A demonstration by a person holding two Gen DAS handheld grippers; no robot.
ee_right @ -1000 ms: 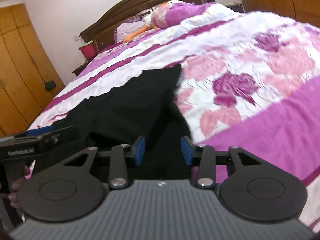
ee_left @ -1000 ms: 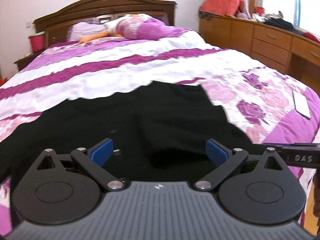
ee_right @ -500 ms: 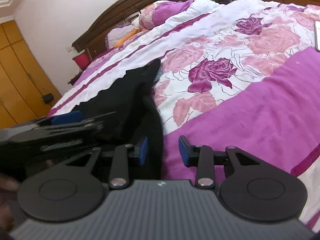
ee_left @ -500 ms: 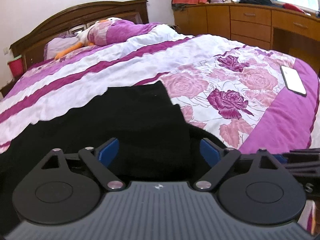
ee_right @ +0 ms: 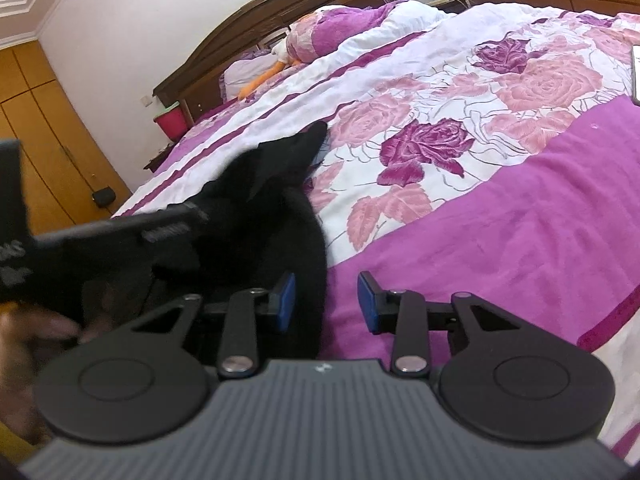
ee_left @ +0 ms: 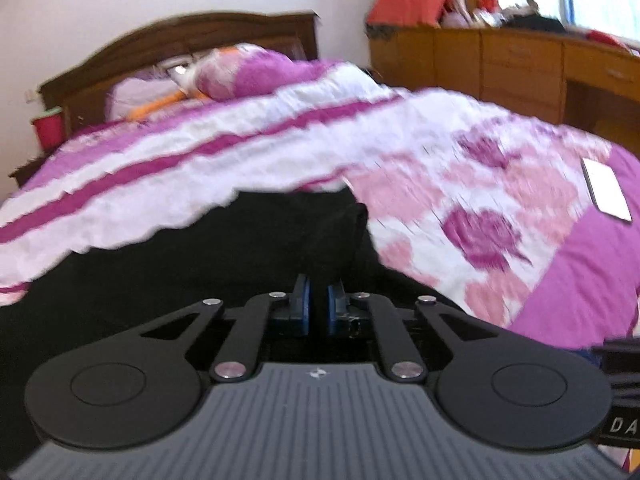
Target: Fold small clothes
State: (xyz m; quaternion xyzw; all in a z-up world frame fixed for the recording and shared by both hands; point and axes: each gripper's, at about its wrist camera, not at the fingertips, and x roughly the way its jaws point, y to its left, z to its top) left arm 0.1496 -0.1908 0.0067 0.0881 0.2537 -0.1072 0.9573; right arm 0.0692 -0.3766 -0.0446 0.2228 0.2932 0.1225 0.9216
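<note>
We see the black garment spread on the near part of the bed, over the purple-and-white floral bedspread, its right edge bunched into a fold. Our left gripper has its blue pads drawn almost together over the dark cloth, though we cannot tell if fabric is pinched between them. Our right gripper stands partly parted with the garment's edge lying just inside its left pad; a white phone lies well off to the right
</note>
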